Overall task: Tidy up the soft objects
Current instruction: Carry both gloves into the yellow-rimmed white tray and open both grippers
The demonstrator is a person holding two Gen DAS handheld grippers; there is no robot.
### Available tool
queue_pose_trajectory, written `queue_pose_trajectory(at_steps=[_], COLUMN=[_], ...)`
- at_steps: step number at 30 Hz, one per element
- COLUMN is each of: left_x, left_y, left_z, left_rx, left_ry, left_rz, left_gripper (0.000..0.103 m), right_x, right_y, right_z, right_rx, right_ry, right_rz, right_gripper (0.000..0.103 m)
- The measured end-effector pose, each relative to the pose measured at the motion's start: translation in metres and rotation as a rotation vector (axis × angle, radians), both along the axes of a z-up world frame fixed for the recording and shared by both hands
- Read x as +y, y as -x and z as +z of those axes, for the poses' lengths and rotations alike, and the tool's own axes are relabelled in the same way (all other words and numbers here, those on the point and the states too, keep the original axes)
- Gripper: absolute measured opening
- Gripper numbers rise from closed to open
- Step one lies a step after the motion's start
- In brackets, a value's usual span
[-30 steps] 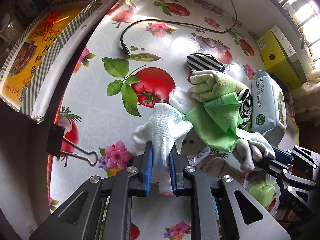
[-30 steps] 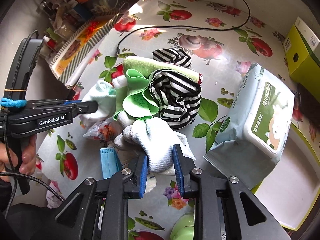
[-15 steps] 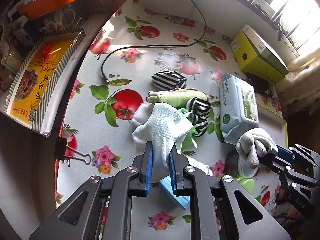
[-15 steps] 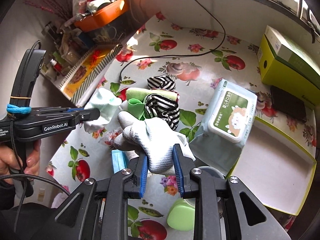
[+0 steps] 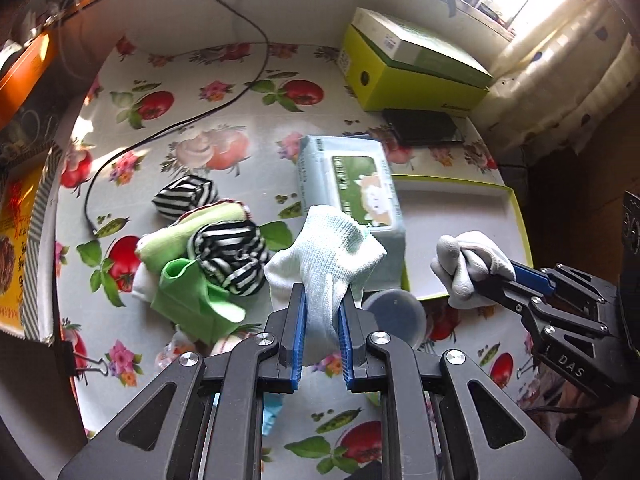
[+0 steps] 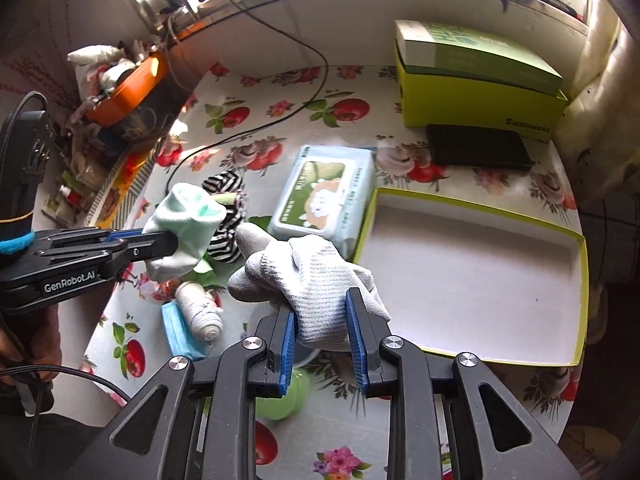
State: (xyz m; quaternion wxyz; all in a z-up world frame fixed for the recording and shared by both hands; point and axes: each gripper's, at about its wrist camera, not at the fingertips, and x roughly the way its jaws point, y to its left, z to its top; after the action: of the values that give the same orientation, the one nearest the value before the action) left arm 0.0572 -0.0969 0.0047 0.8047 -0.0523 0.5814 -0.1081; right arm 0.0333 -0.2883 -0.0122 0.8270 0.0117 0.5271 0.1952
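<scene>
Both held items look v. light, limp and compressible, so no breakage risk. The real risk is cloth sliding out of a thin pinch or snagging on the pile. Best hold is prob. a bunched, doubled part of the fabric, not a loose edge or a single glove finger.

Left gripper (image 5: 322,314) has its blue pads pinching a pale mint knit sock (image 5: 326,258) at a gathered section. The rest of the sock balloons above the jaws, clear of the tablecloth (image 5: 192,128). Weave is open and textured, so grip should be decent.

Right gripper (image 6: 322,334) pinches a white-grey knit work glove (image 6: 306,276) at the cuff end, with the glove fingers flopping fwd and left. The fingertips look smoother, maybe coated, so slipperier there. The cuff is the better place.

Both items hang in the air near the open yellow-green box tray (image 6: 582,276), which is white inside and holds nothing visible. I judge it the likely drop spot. The glove is near its left wall and the sock is further left, above the pile.

On the table: striped black/white socks (image 5: 230,254), a green cloth (image 5: 188,300), a pale green roll (image 5: 188,228), a rolled white sock (image 6: 200,312) and a blue face mask (image 6: 180,332). All are soft and tangled together, so they need lifting one at a time. A wet wipes pack (image 6: 324,196) lies beside the tray. It looks squashy but heavier.
</scene>
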Motion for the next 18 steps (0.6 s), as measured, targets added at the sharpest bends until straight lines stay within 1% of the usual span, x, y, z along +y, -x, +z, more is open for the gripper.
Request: queue_pose_trajectory(at_steps=[6,11,15,18], left_x=[-0.044,-0.073,-0.094,-0.105], left_y=[-0.02,-0.036,-0.05,-0.055], left_z=[-0.001,-0.011,-0.022,-0.029], left_rx=[0.0,0.019,0.039,0.053], left_ry=[0.013,0.02,0.018,0.019], left_rz=[-0.097,-0.16,-0.198,-0.219], left_gripper=[0.015,0.015,0.016,0.016], right_x=[-0.033,-0.051,-0.059,-0.06], right_y=[-0.017,-0.032,-0.042,-0.041], right_z=[-0.022,-0.047,-0.072,-0.084], right_rx=[0.026,0.061,0.115,0.153], right_ry=[0.03,0.063,0.078,0.073], right_rz=[-0.062,-0.091,-0.101,-0.086], right_gripper=[0.023,0.023,0.023,0.023])
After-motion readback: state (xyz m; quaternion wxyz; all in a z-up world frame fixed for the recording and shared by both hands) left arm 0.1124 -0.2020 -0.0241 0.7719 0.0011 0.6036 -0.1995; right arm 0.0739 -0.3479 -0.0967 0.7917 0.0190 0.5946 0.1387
